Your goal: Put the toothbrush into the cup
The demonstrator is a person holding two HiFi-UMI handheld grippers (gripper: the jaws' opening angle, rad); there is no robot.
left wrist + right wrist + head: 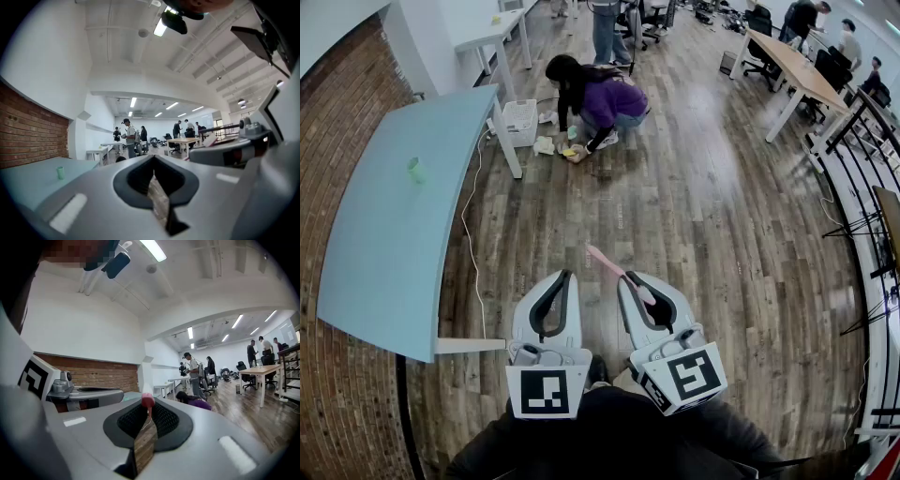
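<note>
A small green cup (415,170) stands upright on the light blue table (384,272) at the left, far from both grippers; in the left gripper view the cup (60,173) sits low on the left. My right gripper (637,283) is shut on a pink toothbrush (614,269), which sticks out forward and to the left over the wooden floor. The toothbrush's pink end (147,401) shows between the jaws in the right gripper view. My left gripper (565,276) hangs beside it, jaws together with nothing between them. Both grippers are level, close to my body.
A person in purple (605,101) crouches on the floor ahead beside a white basket (520,122). A cable (472,253) hangs along the blue table's edge. A brick wall (337,94) runs on the left, a railing (862,187) on the right. Other people and desks stand far back.
</note>
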